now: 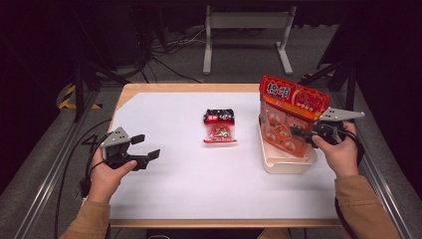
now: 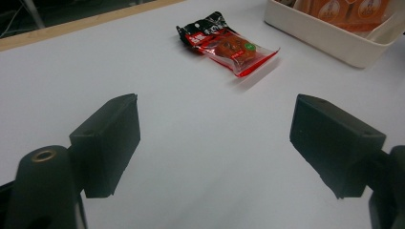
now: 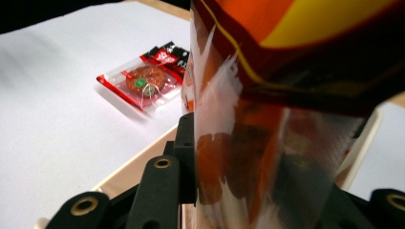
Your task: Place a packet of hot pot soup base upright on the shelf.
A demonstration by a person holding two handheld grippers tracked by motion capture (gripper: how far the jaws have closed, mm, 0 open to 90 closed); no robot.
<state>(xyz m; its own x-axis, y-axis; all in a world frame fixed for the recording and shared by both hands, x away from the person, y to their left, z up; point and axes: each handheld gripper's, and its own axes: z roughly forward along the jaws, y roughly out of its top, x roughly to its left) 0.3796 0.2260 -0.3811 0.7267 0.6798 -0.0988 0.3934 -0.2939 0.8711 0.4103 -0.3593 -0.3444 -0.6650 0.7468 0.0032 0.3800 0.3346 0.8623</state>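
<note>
So I had one desk (image 1: 164, 199) with a white sheet over it. Near its right edge sat one cream tray (image 1: 286, 164), and one big orange snack bag (image 1: 291, 117) stood upright in it, clenched in my right gripper (image 1: 301, 134). One small red packet (image 1: 219, 127) lay flat mid-desk. My left gripper (image 1: 144, 148) hung released, empty, by the left edge.

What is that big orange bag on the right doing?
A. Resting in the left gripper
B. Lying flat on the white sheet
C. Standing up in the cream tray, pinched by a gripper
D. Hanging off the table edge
C: the big orange bag stands upright with its bottom in the cream tray, and the right gripper is clamped on its side.
</note>
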